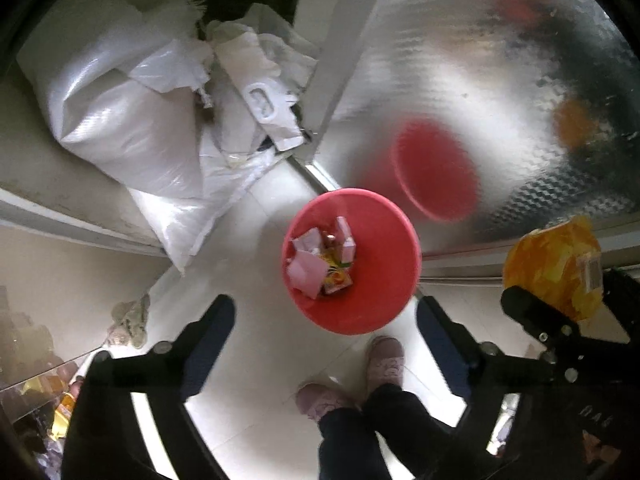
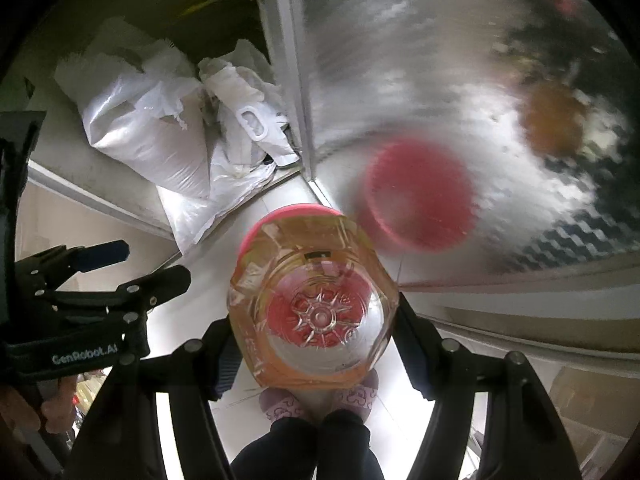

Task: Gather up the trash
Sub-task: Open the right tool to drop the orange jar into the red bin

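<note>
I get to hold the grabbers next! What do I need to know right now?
Left tool: open and empty, hanging above the red bin.
Right tool: shut on a clear bottle with a yellow label, held bottom-up over the same bin.
Done: pink and yellow wrappers already lie in the bin.
Left: let the bottle drop into the bin. More litter may wait near the rag on the floor; the edge of the view is too blurry to tell.

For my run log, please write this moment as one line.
left gripper: open, empty, above red bin | right gripper: shut on clear plastic bottle over bin | bin: wrappers inside
</note>
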